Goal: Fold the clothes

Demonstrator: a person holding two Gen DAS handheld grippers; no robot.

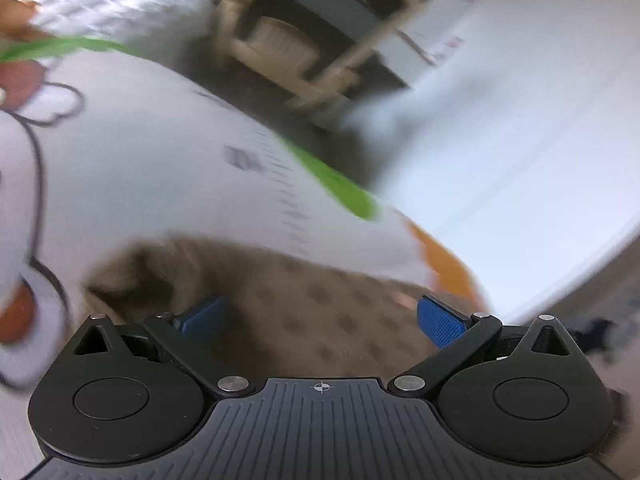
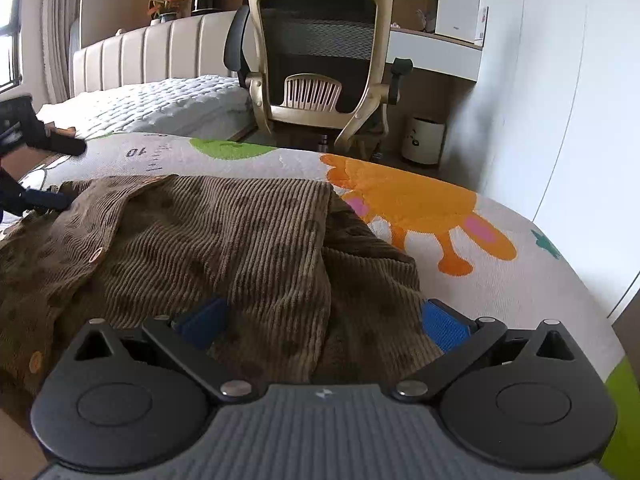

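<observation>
Brown corduroy garment (image 2: pixel 224 240) spread over the cartoon-print mat (image 2: pixel 500 280), spotted pattern and a row of round snap buttons (image 2: pixel 96 255) along one flap, one side folded across the middle so an edge runs down the centre. Lies just left of the orange cartoon animal (image 2: pixel 412 208) printed on the mat, partly touching its near edge. Right gripper (image 2: pixel 324 320) parked low over the near hem of the garment, jaws wide apart, blue pads (image 2: pixel 444 326) either side of the fabric, nothing pinched. Left gripper (image 1: pixel 320 320) also over the garment, jaws spread wide too, nothing between them; that view pretty smeared with motion blur, so hard to say whether the pads touch the cloth. From the right wrist camera, dark fingers of the left gripper (image 2: pixel 44 200) poking in at the far left corner of the garment, near the collar end. Beyond the garment: green blob (image 2: pixel 228 148) and ruler marks printed on the mat, then a beige mesh office chair (image 2: pixel 320 60), a bed with a white quilted cover (image 2: pixel 160 104), and a small white bin (image 2: pixel 424 140) by the wall.
</observation>
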